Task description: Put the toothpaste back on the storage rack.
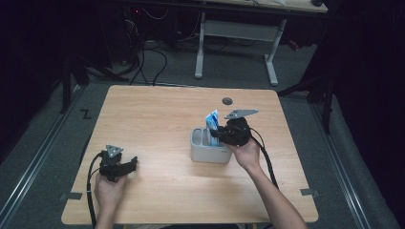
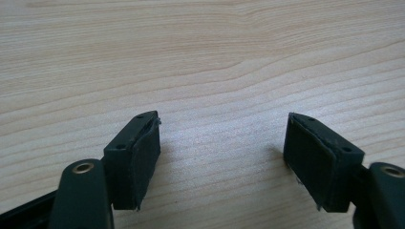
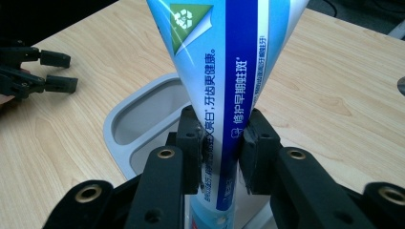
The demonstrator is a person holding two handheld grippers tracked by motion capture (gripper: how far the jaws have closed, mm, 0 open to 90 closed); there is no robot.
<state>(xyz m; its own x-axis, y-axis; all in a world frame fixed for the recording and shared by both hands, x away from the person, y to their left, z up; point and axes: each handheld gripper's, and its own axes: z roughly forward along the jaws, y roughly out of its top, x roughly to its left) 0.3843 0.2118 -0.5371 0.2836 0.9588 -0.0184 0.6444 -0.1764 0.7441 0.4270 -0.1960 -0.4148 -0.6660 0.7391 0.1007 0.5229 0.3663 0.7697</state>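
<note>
The right gripper [image 3: 220, 143] has its jaws pinched on the lower part of a toothpaste tube [image 3: 229, 71], blue and white with a green recycling corner and Chinese print down its side. It grips low, near the narrow end, so the wide crimped end stands up and the cap end can go down first; my guess is the tube is being stood in the grey holder [image 1: 210, 151], or lifted out of it, and I can't tell which. From the high view the tube [image 1: 212, 120] stands over the holder's far right compartment, tilted a little, its lower end down at the rim or just inside; the hand hides the rest. The holder's other compartment [image 3: 153, 112] looks empty.

The left gripper [image 2: 222, 148] sits well apart at the near left of the table, jaws wide with nothing between them, held just above the wood. It seems parked there simply to stay out of the way, since the holder looks heavy enough to stand on its own.

The table [image 1: 157, 114] is pale wood-grain laminate with a small round cable hole [image 1: 227, 100] near its far edge. Around it the room is dark: grey carpet, a tangle of black cables [image 1: 143, 62] on the floor beyond, and the white legs of another desk [image 1: 236, 43] at the back
</note>
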